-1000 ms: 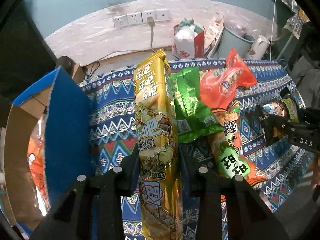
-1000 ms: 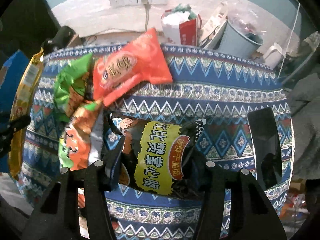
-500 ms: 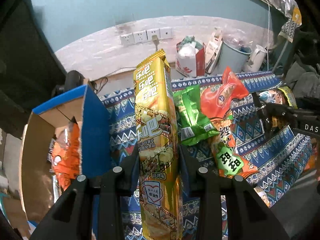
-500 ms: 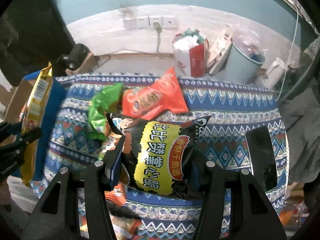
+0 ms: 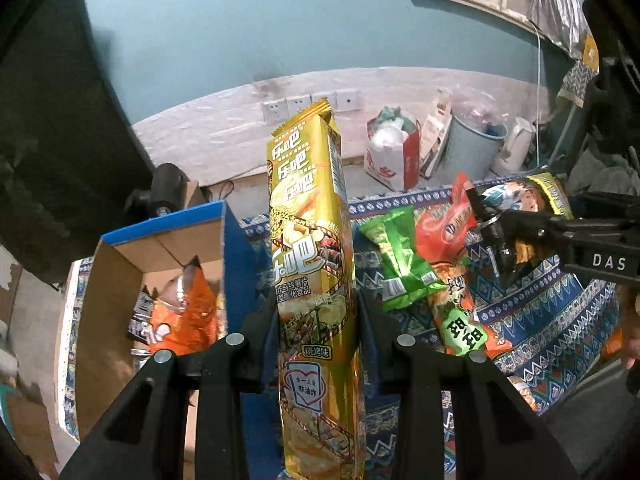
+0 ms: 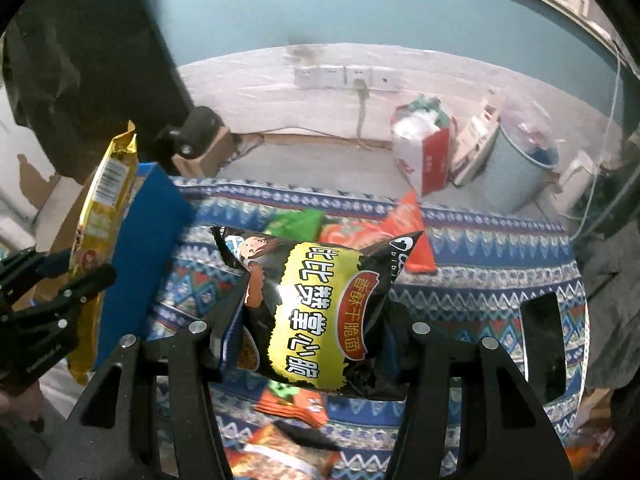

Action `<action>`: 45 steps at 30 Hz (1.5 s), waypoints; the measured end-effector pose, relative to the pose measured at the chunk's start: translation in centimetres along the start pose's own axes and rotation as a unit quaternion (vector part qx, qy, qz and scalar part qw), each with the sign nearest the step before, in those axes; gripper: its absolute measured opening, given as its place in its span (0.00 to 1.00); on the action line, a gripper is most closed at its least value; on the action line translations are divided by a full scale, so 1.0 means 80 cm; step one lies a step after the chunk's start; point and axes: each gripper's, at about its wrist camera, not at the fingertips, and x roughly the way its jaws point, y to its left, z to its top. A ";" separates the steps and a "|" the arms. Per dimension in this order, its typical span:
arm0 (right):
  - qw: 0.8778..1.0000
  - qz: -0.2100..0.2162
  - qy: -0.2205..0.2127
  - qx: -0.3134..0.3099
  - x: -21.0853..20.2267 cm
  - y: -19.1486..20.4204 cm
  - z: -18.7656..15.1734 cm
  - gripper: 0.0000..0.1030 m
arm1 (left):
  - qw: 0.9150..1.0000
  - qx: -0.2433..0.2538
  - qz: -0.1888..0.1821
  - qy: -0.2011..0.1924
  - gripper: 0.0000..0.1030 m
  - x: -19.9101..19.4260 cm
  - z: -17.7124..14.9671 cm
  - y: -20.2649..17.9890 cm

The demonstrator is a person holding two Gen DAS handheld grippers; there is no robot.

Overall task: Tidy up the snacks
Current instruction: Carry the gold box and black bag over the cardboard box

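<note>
My left gripper (image 5: 316, 320) clamps a tall gold crisp packet (image 5: 310, 248) narrowly, upright, just right of the blue cardboard box (image 5: 236, 248). My right gripper (image 6: 312, 320) pinches a black-and-yellow snack bag (image 6: 316, 308) wider, above the patterned worktop (image 6: 480, 248). Only the left view shows an orange bag (image 5: 188, 312) inside the box.
</note>
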 end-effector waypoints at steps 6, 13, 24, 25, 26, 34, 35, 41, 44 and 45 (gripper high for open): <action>1.000 0.018 -0.004 -0.017 0.004 0.036 0.013 0.52 | 1.000 -0.014 0.010 -0.010 0.35 -0.010 0.001 0.026; 0.999 0.034 -0.001 -0.039 0.017 0.075 0.026 0.52 | 0.999 -0.037 0.018 -0.013 0.35 -0.017 -0.007 0.059; 0.996 0.054 0.005 -0.070 0.033 0.138 0.040 0.52 | 0.996 -0.078 0.035 -0.012 0.35 -0.021 -0.026 0.118; 0.996 0.056 0.006 -0.074 0.036 0.147 0.042 0.52 | 0.996 -0.081 0.037 -0.011 0.35 -0.021 -0.028 0.123; 0.995 0.058 0.006 -0.076 0.037 0.152 0.043 0.52 | 0.995 -0.086 0.039 -0.010 0.35 -0.020 -0.030 0.129; 0.992 0.075 0.009 -0.099 0.053 0.206 0.054 0.52 | 0.991 -0.122 0.052 -0.001 0.35 -0.016 -0.046 0.175; 0.992 0.079 0.010 -0.102 0.055 0.215 0.055 0.52 | 0.991 -0.126 0.055 0.000 0.35 -0.015 -0.049 0.180; 0.988 0.094 0.013 -0.121 0.067 0.255 0.060 0.52 | 0.986 -0.150 0.067 0.012 0.35 -0.010 -0.064 0.210; 0.986 0.100 0.016 -0.130 0.073 0.272 0.060 0.52 | 0.984 -0.160 0.071 0.016 0.35 -0.007 -0.070 0.221; 0.986 0.102 0.017 -0.133 0.076 0.279 0.060 0.52 | 0.984 -0.164 0.073 0.018 0.35 -0.007 -0.072 0.225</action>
